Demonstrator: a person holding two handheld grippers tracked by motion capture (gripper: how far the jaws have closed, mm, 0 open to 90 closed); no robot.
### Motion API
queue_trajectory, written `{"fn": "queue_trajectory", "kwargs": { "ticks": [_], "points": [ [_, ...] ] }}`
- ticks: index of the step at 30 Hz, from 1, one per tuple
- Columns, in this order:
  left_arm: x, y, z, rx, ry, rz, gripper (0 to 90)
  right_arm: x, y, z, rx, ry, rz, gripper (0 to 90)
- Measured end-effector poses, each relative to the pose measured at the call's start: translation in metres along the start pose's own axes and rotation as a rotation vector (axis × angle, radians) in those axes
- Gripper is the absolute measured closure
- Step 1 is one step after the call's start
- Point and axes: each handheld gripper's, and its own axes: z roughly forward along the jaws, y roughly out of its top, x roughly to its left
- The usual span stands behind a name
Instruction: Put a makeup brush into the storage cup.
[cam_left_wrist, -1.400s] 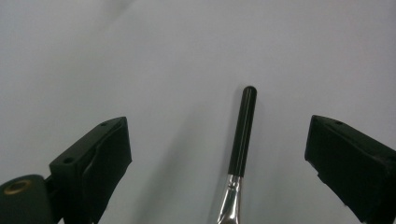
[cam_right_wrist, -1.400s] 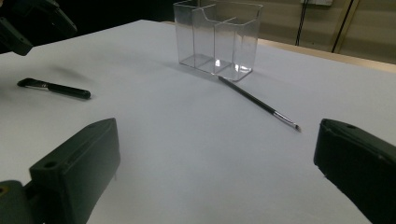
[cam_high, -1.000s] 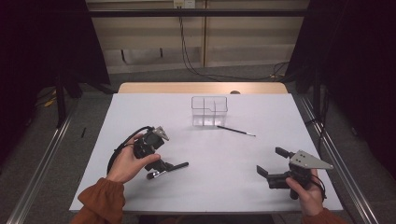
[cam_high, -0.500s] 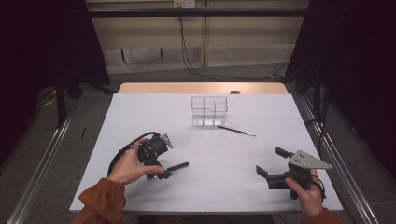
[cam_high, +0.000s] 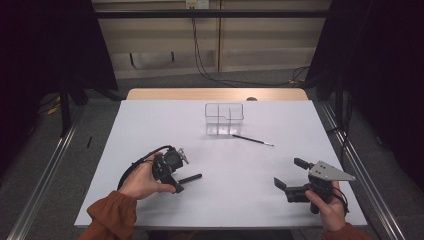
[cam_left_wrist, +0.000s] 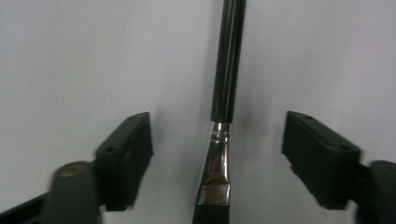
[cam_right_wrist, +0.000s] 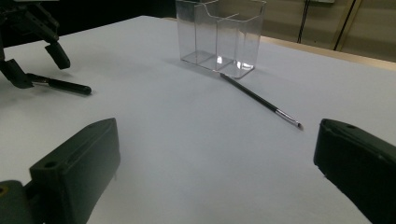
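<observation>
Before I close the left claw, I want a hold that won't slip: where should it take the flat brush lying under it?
On the metal ferrule, from straight above. The flat brush lies flat on the table, lengthwise between the open left claw; the ferrule sits level with both pads.

A clear box (cam_high: 224, 119) with two compartments stands far on the white bench (cam_high: 150, 125). A thin brush (cam_high: 252, 140) lies just beside it.

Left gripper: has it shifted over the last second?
Yes. The left gripper has moved right and nearer the table's front edge, away from the clear holder.
</observation>
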Motion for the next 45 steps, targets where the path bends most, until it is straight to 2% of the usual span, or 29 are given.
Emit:
{"fn": "queue_trajectory", "kwargs": {
  "ticks": [4, 5, 10, 14, 15, 18, 22, 23, 28, 34, 35, 38, 41, 45],
  "points": [
    [-0.001, 0.002, 0.004, 0.009, -0.017, 0.005, 38.4, 0.0, 0.0, 0.0, -0.001, 0.001, -0.002, 0.3],
    [-0.002, 0.003, 0.006, 0.026, -0.027, 0.014, 39.9, 0.0, 0.0, 0.0, -0.001, 0.0, -0.001, 0.3],
    [-0.004, 0.005, 0.007, 0.037, 0.004, 0.02, 47.9, 0.0, 0.0, 0.0, 0.0, 0.002, -0.002, 0.3],
    [-0.004, 0.005, 0.007, 0.038, 0.014, 0.016, 49.4, 0.0, 0.0, 0.0, 0.001, 0.003, -0.004, 0.3],
    [-0.005, 0.005, 0.007, 0.04, 0.021, 0.026, 50.0, 0.0, 0.0, 0.0, 0.001, 0.004, -0.003, 0.3],
    [-0.004, 0.006, 0.007, 0.045, 0.014, 0.022, 51.1, 0.0, 0.0, 0.001, 0.001, 0.004, -0.005, 0.3],
    [-0.005, 0.007, 0.007, 0.047, 0.014, 0.026, 61.9, 0.0, 0.0, 0.0, 0.001, 0.004, -0.002, 0.3],
    [-0.006, 0.007, 0.007, 0.049, 0.017, 0.031, 61.9, 0.0, 0.0, 0.0, 0.001, 0.004, -0.002, 0.3],
    [-0.005, 0.014, 0.009, 0.092, 0.008, 0.032, 71.1, 0.001, 0.0, 0.001, 0.001, 0.015, -0.003, 0.3],
    [-0.005, 0.019, 0.01, 0.122, 0.011, 0.026, 73.0, 0.001, 0.0, 0.001, 0.001, 0.017, 0.0, 0.3],
    [-0.005, 0.019, 0.01, 0.124, 0.009, 0.022, 75.5, 0.001, 0.0, 0.001, 0.002, 0.018, 0.0, 0.3],
    [-0.004, 0.018, 0.01, 0.116, 0.011, 0.014, 78.6, 0.001, 0.0, 0.001, 0.004, 0.021, -0.003, 0.3],
    [-0.006, 0.018, 0.009, 0.119, 0.02, 0.028, 78.7, 0.001, -0.001, 0.002, 0.003, 0.02, -0.006, 0.3],
    [-0.004, 0.016, 0.009, 0.097, 0.009, 0.013, 78.8, 0.001, -0.001, 0.002, 0.004, 0.022, -0.006, 0.3]
  ]
}}
